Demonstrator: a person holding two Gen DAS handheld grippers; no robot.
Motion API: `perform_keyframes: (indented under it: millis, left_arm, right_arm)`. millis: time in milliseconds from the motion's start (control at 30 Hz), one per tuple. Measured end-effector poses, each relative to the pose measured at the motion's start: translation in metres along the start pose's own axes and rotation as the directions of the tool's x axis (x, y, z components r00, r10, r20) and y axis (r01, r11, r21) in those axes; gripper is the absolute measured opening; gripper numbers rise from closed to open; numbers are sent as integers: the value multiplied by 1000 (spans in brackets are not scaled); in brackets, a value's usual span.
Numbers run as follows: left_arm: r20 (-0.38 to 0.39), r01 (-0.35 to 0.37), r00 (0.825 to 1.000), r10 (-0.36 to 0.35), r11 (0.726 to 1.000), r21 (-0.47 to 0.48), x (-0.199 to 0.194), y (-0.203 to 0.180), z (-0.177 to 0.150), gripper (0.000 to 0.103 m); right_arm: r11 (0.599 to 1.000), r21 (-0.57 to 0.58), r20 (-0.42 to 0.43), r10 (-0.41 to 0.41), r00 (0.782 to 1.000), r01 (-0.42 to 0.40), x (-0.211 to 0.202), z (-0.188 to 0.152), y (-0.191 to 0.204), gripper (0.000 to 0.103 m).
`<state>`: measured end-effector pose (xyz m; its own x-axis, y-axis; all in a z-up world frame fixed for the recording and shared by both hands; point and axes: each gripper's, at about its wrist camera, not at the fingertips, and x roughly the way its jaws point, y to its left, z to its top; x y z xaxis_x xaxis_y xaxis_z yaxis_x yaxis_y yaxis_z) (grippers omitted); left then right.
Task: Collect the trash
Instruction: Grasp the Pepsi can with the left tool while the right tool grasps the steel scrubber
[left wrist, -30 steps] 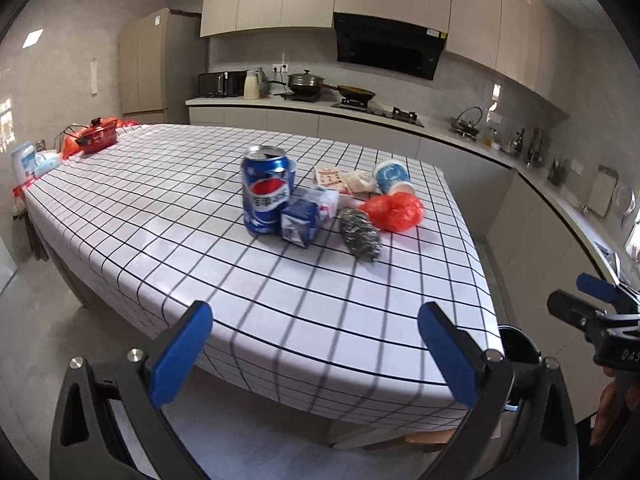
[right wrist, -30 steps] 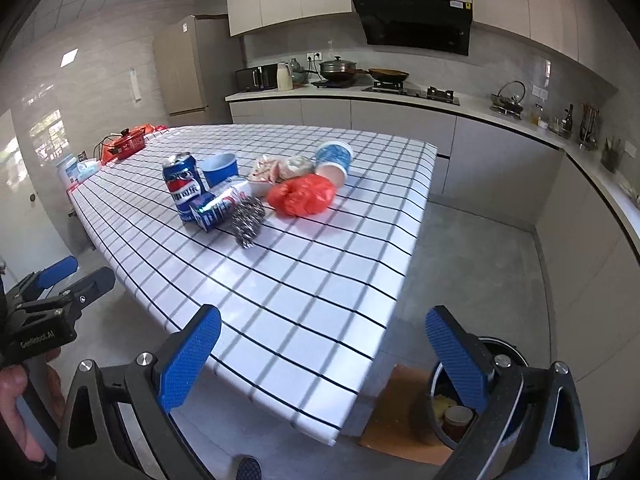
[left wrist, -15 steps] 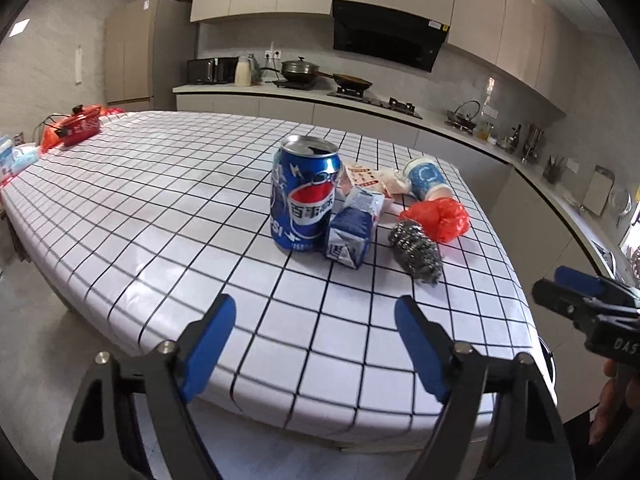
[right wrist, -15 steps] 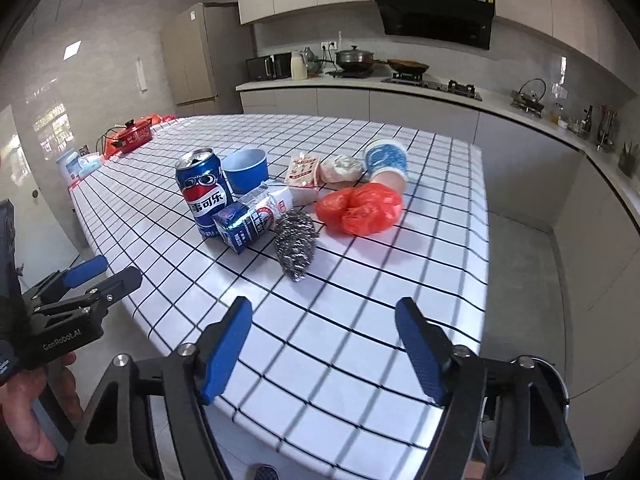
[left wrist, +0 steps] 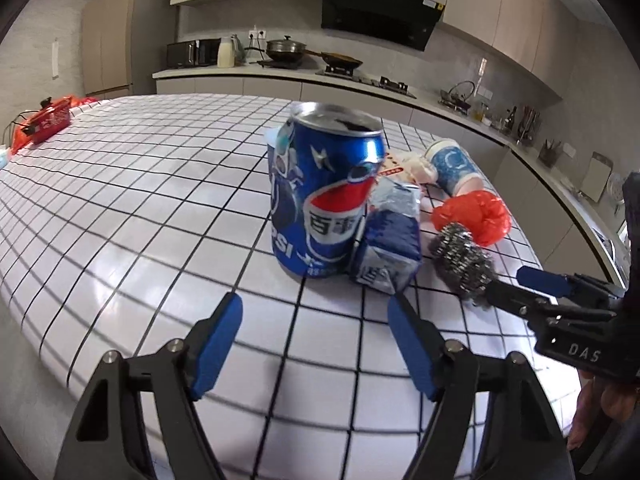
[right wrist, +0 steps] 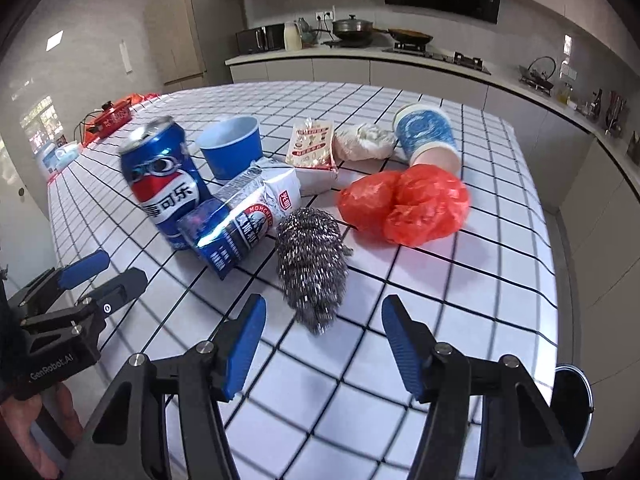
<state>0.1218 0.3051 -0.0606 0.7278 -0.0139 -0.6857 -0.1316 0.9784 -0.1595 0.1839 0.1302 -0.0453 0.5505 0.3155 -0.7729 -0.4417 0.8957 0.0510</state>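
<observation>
Reaching in for the first pickups, by the look of it: both tools are lined up on the trash pile and nothing's grabbed yet. The left gripper (left wrist: 314,334) sits just short of the Pepsi can (left wrist: 326,196), which stands upright on the checked tablecloth (left wrist: 140,200) near the front of the pile. Its jaws have just been closing and are now about half apart, with only cloth between them. The right gripper (right wrist: 322,340) is aimed at the steel scourer (right wrist: 312,264), whose near end pokes toward the gap. Same story there: jaws have just been narrowing, half apart, pads not touching it.

The milk carton (right wrist: 240,220) lies tipped between can and scourer, touching the can. Farther back are a red plastic bag (right wrist: 408,204), a toppled paper cup (right wrist: 428,140), a blue bowl (right wrist: 232,152) and a snack packet (right wrist: 312,146).

Next move, I'd say: push each tool a bit farther so the pads straddle can and scourer, then squeeze. The carton leaning on the can could get knocked.
</observation>
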Motion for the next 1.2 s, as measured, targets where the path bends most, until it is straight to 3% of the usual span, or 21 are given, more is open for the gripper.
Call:
perform_keyframes:
  millis: [567,700,800,967,1200]
  left_arm:
    - [11,40,999,-40,999,-9,32,10,39,75]
    - [15,47,999,-47,999,-15,40,13,45,74]
    - [15,51,999,-51,999,-11,45,15,46,67]
    - [24,53,998,-53,999,-8,48,18,51,67]
    - [37,0,999,0,1000,10,54,21,59,78]
  right_arm:
    - [999,38,-34,7,999,-6,48,27,-1,48]
    - [999,41,-35,10,999,-9,54,31,-1,47]
    - [999,50,-38,12,999,-10,59,34,-1,47]
    - [998,61,-39,3,999,-1,66,38,-2,47]
    - [998,61,-37,-10,999,12,69,42,-3,47]
